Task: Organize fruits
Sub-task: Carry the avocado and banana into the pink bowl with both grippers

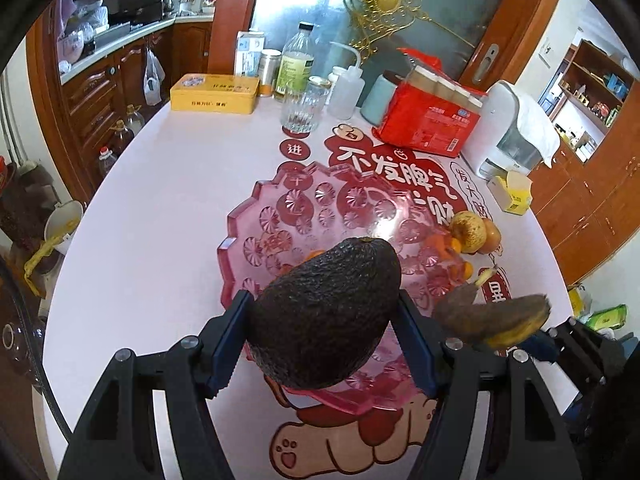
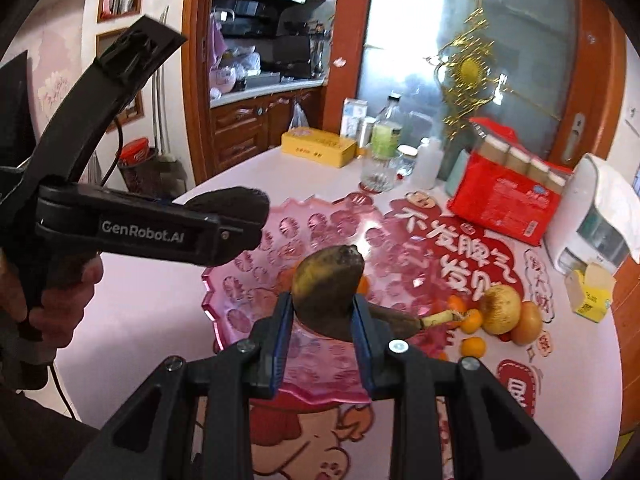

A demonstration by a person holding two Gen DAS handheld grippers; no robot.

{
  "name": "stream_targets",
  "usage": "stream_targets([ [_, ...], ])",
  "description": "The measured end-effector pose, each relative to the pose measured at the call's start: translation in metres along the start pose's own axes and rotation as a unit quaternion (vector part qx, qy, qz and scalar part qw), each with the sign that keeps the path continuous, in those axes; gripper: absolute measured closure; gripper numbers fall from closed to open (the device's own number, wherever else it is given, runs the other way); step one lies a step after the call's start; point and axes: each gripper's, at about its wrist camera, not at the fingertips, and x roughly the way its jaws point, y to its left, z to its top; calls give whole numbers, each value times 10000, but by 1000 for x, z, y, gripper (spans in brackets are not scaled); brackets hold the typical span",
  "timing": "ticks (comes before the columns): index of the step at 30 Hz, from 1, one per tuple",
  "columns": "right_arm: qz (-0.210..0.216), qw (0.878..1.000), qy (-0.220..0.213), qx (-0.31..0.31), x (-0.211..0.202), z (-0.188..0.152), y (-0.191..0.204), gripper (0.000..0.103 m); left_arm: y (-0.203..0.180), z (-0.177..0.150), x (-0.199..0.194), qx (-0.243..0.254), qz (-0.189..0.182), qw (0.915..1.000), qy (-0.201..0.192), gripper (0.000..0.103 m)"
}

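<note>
left wrist view: left gripper [image 1: 326, 344] clamping a dark avocado [image 1: 326, 312] above the pink glass fruit bowl [image 1: 256, 232]. right gripper [image 2: 322, 344] pinching an overripe banana [image 2: 328, 284] over it. pear [image 2: 500, 308], onion [image 2: 530, 324], tangerines [image 2: 472, 348] left beside bowl, unsorted.

The left tongs [image 2: 240, 220] carry "GenRobot.AI" in pale letters on their black side, at nine o'clock in the right wrist view. The red mat [image 1: 400, 176] on the desk bears large white Chinese characters, among them "不发脾气", and a red roundel [image 1: 295, 149] at twelve o'clock from the bowl reads "进". Print on the yellow tin [image 1: 215, 94] and red pack [image 1: 430, 124] is too small to read.
</note>
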Motion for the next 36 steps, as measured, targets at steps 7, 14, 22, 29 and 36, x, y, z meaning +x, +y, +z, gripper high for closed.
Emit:
stream_targets([
  [7, 184, 9988, 460, 60, 31, 4, 8, 75, 22, 3, 27, -357, -188, 9990, 183, 35],
  [14, 276, 9946, 1002, 50, 70, 5, 8, 74, 31, 5, 59, -477, -198, 9979, 388, 35],
  [22, 499, 9929, 1065, -181, 96, 5, 13, 73, 28, 11, 80, -347, -139, 9984, 422, 35],
  [29, 666, 9925, 1030, 12, 105, 5, 11, 68, 28, 12, 84, -309, -84, 9985, 453, 34],
  [36, 529, 9951, 796, 255, 92, 5, 4, 46, 25, 13, 75, -347, -56, 9984, 435, 26],
])
